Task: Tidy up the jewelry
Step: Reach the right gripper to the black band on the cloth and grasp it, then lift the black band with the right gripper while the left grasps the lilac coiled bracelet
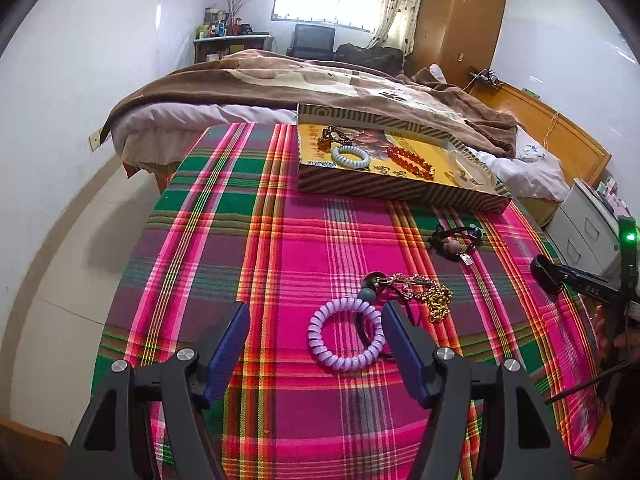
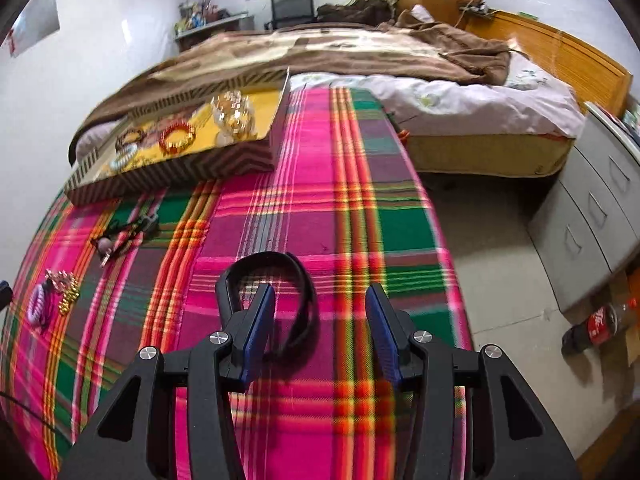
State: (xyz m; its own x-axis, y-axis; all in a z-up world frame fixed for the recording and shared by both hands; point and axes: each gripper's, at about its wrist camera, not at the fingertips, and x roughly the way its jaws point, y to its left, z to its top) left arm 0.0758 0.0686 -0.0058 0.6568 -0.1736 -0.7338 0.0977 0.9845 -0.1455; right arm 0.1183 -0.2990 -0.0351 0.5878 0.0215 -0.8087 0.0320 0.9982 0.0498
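Observation:
My left gripper [image 1: 314, 318] hangs open just above the plaid cloth [image 1: 280, 264]. A purple coil bracelet [image 1: 320, 354] lies flat between its fingers, close to the right finger [image 1: 394, 320], with no pad pressing on it. A gold chain [image 1: 439, 300] and dark beads [image 1: 370, 281] lie just beyond. My right gripper [image 2: 320, 308] is open over a black band [image 2: 308, 292] lying looped on the cloth. Its left finger [image 2: 260, 312] sits over the loop, and one side of the band runs between the fingers, untouched. The patterned tray [image 1: 380, 191] holds a pale blue coil [image 1: 351, 157] and red beads [image 1: 412, 162].
A black cord with beads [image 1: 456, 238] lies between the tray and the chain. A bed with a brown blanket [image 1: 280, 80] stands behind the table. To the right are the table edge, grey drawers [image 2: 592, 208] and a cola bottle [image 2: 600, 324] on the floor.

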